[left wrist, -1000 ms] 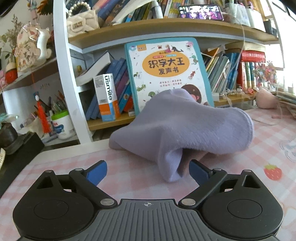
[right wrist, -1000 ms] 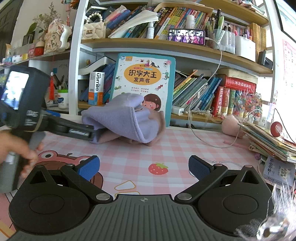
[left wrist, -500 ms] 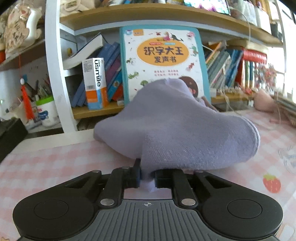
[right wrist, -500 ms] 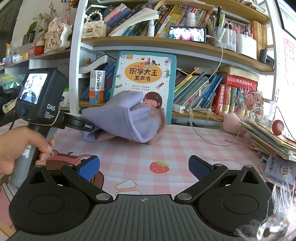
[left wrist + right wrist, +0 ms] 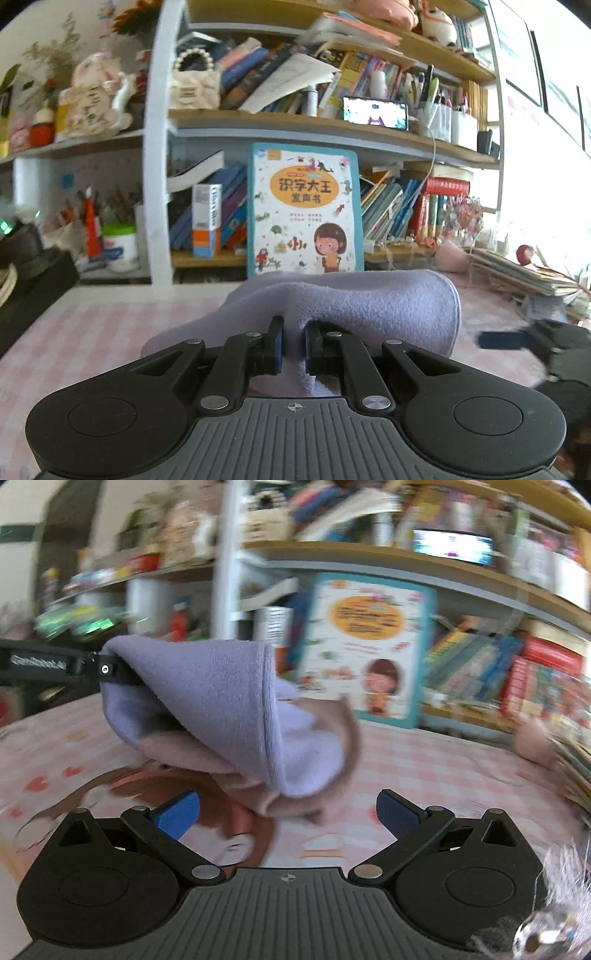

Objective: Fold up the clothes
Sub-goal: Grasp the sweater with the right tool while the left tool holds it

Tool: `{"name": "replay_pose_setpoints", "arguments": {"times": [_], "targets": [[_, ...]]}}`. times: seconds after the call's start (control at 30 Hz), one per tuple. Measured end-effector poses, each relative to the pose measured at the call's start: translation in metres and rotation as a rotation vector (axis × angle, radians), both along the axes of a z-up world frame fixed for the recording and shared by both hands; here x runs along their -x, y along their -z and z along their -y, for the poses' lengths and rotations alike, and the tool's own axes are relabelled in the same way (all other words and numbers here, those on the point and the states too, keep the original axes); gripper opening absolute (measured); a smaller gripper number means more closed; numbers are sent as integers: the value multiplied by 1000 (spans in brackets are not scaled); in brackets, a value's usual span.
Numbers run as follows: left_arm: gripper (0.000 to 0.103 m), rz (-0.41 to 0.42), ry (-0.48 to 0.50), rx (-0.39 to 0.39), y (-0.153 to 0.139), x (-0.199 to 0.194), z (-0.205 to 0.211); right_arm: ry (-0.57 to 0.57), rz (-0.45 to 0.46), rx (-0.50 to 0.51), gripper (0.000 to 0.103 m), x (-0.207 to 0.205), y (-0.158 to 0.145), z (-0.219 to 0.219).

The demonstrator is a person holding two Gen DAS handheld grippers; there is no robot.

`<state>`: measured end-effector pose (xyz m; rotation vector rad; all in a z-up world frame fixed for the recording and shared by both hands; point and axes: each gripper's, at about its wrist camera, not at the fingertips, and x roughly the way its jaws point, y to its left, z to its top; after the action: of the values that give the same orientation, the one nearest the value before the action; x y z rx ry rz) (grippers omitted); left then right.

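A lavender fleece garment [image 5: 369,306] with a dusty pink inner side [image 5: 207,757] is lifted off the pink checked table. My left gripper [image 5: 293,349] is shut on a fold of it; it also shows in the right wrist view [image 5: 107,670], holding the cloth up at its left end. My right gripper [image 5: 286,814] is open and empty, just below the garment's hanging lower edge. One blue finger [image 5: 498,339] of it shows at the right of the left wrist view.
A bookshelf [image 5: 332,125] full of books stands behind the table, with a children's book [image 5: 304,210] leaning against it. A stack of books [image 5: 524,273] lies at the right. The pink checked tablecloth [image 5: 424,768] has cartoon prints.
My left gripper has lifted the garment up and pulled it toward me. My right gripper has swept left and forward, close under the hanging cloth.
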<state>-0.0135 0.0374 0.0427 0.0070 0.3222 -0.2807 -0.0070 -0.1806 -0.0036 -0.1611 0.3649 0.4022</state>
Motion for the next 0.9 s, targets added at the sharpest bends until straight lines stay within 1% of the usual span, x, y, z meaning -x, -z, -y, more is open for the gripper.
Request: {"name": "replay_pose_setpoints", "arguments": {"times": [0.07, 0.13, 0.17, 0.2, 0.23, 0.27, 0.33, 0.37, 0.43, 0.5, 0.53, 0.57, 0.6, 0.63, 0.67, 0.7, 0.73, 0.77, 0.83, 0.9], "targets": [[10, -2, -13, 3, 1, 14, -7, -60, 17, 31, 103, 3, 0, -10], [10, -3, -31, 10, 1, 26, -15, -120, 33, 56, 96, 7, 0, -21], [10, -3, -42, 21, 0, 30, -20, -149, 41, 67, 70, 8, 0, -27], [10, -2, -53, 32, -1, 34, -25, -182, 41, 67, 25, 10, -2, -31], [10, 1, -65, 44, -4, 37, -30, -222, 21, 37, 15, 10, -5, -33], [10, 19, -76, 51, -10, 40, -33, -254, 8, 5, 12, 11, -9, -34], [9, 74, -97, 54, -23, 45, -40, -282, 43, -66, 8, 16, -28, -32], [9, 108, -101, 59, -32, 48, -43, -284, 79, -101, 5, 19, -39, -29], [10, 176, -90, 79, -49, 53, -47, -272, 193, -197, 5, 29, -70, -16], [11, 231, -52, 107, -61, 55, -47, -252, 281, -286, 5, 36, -103, -1], [11, 259, -28, 116, -67, 54, -46, -242, 309, -309, 5, 38, -113, 4], [13, 286, -7, 108, -73, 54, -42, -224, 335, -317, 5, 38, -122, 7], [19, 308, 13, 82, -78, 52, -37, -196, 357, -318, 5, 36, -127, 9], [20, 321, 34, 48, -81, 48, -31, -160, 347, -324, 5, 29, -128, 13], [27, 304, 40, 27, -80, 42, -26, -125, 338, -329, 5, 23, -128, 17], [40, 272, 37, 13, -76, 33, -22, -90, 328, -335, 5, 16, -129, 21], [47, 240, 34, -1, -73, 25, -18, -52, 311, -334, 5, 9, -128, 25], [57, 209, 25, -9, -68, 20, -16, -5, 274, -316, 5, 0, -119, 29], [58, 150, 1, -18, -55, 15, -14, 112, 190, -264, 5, -24, -95, 36], [71, 103, 12, 5, -41, 18, -17, 212, 80, -237, 5, -47, -62, 52]]}}
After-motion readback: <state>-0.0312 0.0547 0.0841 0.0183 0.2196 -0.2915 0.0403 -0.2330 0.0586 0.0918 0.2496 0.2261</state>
